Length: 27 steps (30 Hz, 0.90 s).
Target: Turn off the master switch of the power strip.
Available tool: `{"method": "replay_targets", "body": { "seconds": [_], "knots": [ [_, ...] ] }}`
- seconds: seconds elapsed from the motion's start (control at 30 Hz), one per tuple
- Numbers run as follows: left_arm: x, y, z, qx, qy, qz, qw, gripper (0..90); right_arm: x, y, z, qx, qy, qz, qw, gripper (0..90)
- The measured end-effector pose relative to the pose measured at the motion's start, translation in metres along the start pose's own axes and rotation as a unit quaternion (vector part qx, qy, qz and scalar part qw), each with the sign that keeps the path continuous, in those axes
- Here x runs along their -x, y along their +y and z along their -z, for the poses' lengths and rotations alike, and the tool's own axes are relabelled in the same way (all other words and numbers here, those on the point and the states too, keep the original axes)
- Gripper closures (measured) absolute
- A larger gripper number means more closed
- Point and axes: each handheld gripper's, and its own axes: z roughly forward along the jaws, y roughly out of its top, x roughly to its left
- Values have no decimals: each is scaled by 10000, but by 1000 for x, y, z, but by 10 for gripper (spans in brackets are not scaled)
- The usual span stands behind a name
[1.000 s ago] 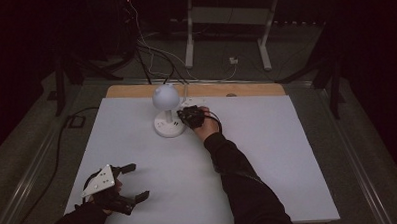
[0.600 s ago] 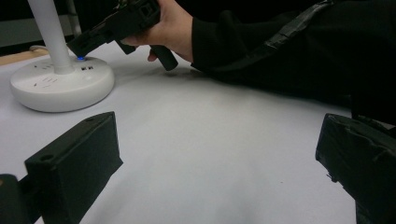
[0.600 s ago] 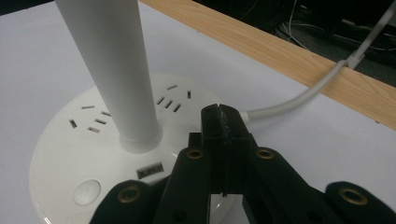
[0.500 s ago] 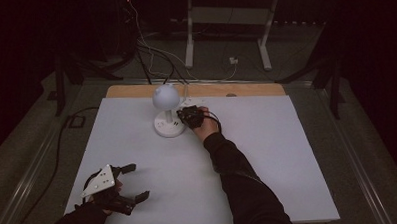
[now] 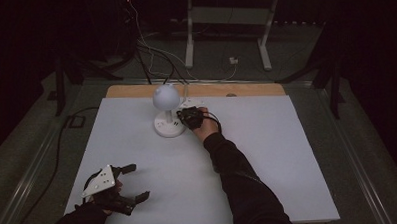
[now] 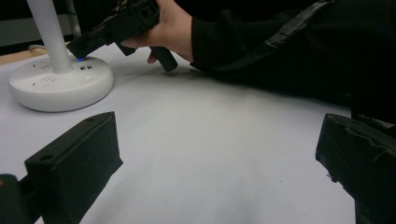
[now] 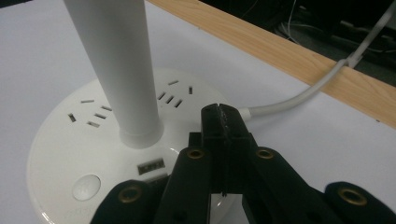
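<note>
A white desk lamp with a round globe head (image 5: 166, 96) stands on a disc base (image 5: 168, 127) at the table's far middle. The base (image 7: 65, 135) carries socket slots, a USB port (image 7: 150, 166) and a round button (image 7: 86, 187) around its white pole (image 7: 116, 70). My right gripper (image 7: 224, 122) is shut with nothing between its jaws, its tip over the base's rim beside the pole. From the high view the right gripper (image 5: 182, 117) meets the base's right side. A small blue light (image 6: 80, 59) glows on the base under that tip. My left gripper (image 5: 138, 181) stands open near the front left corner, its jaws (image 6: 219, 168) wide apart over bare tabletop.
The lamp's white cable (image 7: 299, 95) runs off over the wooden strip (image 7: 280, 46) at the table's far edge. The white tabletop (image 5: 268, 154) spreads wide to the right. Beyond the table are a dark floor, cables and a metal stand (image 5: 223, 21).
</note>
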Motion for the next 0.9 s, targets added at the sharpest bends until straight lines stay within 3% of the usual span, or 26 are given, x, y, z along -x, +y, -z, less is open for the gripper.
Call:
{"method": "replay_targets", "body": {
  "seconds": [0.33,0.53,0.6,0.67,0.9],
  "knots": [
    [0,0,0,7,-4,-3,10000,4,-4,-1,0,40,-154,168,9997,900],
    [0,0,0,9,-6,-6,10000,4,-3,-1,0,35,-107,26,9999,900],
    [0,0,0,9,-7,-4,10000,4,-4,0,-1,1,-138,122,9998,900],
    [0,0,0,9,-7,-5,10000,4,-3,0,-1,-11,-132,39,9999,900],
    [0,0,0,14,-7,-1,10000,4,-4,-1,-2,-23,-152,79,9999,900]
  ]
}}
